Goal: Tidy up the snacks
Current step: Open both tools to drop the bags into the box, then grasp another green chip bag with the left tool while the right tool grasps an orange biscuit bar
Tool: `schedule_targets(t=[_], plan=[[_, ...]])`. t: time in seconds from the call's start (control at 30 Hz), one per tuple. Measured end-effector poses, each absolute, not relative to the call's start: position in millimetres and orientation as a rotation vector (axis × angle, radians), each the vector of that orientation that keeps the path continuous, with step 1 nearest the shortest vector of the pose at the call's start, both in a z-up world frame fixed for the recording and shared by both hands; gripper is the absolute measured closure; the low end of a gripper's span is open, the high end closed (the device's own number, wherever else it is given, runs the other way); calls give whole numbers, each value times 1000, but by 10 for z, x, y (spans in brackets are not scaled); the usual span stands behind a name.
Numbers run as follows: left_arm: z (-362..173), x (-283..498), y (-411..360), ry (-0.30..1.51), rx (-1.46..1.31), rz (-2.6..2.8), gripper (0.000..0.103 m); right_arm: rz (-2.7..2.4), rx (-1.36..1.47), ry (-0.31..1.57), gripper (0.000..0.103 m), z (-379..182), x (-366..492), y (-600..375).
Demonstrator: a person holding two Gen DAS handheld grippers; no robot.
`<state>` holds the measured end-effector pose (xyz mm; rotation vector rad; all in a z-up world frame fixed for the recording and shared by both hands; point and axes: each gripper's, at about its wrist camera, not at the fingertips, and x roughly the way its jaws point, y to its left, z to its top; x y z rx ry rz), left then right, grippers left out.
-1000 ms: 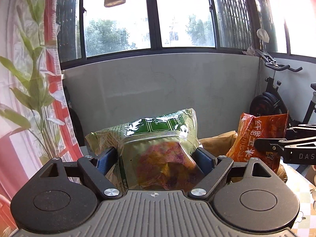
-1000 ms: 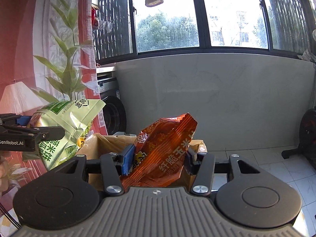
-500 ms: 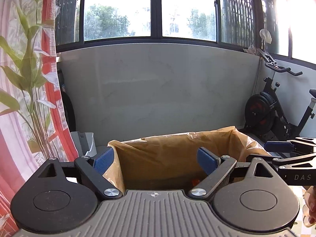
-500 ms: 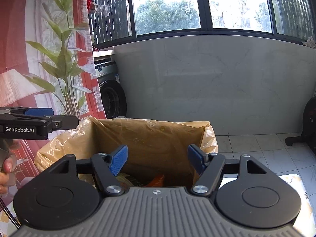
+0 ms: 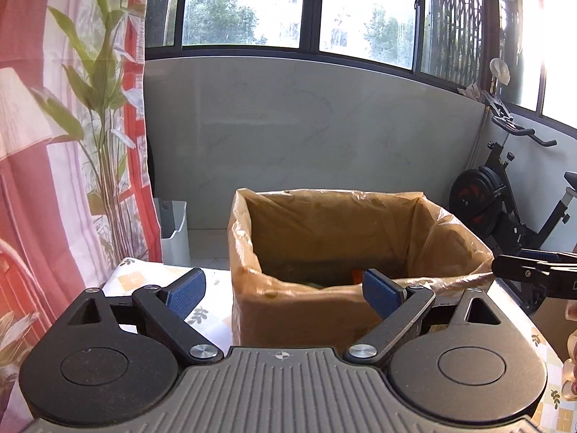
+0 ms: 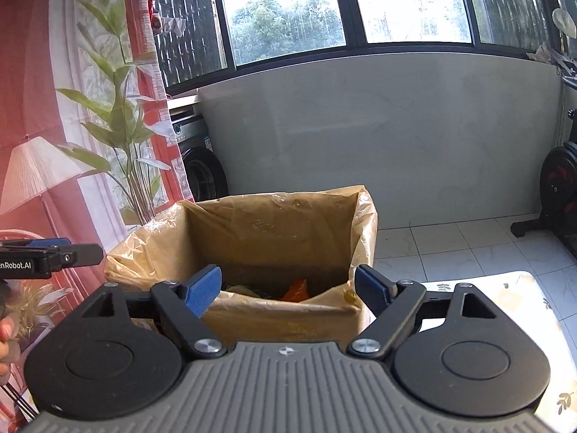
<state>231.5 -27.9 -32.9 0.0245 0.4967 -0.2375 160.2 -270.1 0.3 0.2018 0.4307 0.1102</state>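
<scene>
Left tool [image 5: 285, 290] and right tool [image 6: 288, 288] both opening, nothing between pads, short of lined box [image 6: 274, 231] near rim. Snack packets [image 6: 297, 288] at box bottom. Bare worktop [image 5: 212, 288] left of box.

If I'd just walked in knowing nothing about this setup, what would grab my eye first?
Probably the cardboard box lined with a crinkly tan plastic bag, standing on the patterned table in the middle of both views. Deep inside peeks an orange snack packet. In front, the left gripper and right gripper hold nothing, their blue-padded jaws opening.
</scene>
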Motion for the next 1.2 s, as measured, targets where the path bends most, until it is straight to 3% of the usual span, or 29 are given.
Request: schedule_targets(t=[0.5,1.2], plan=[[-644,1733,91,504,-20,-199,7,153,246,442,15,-248,1065,-2822],[-1216,1590,447,555,-143,-105,8,1,116,616,19,-1295,795,-3159]])
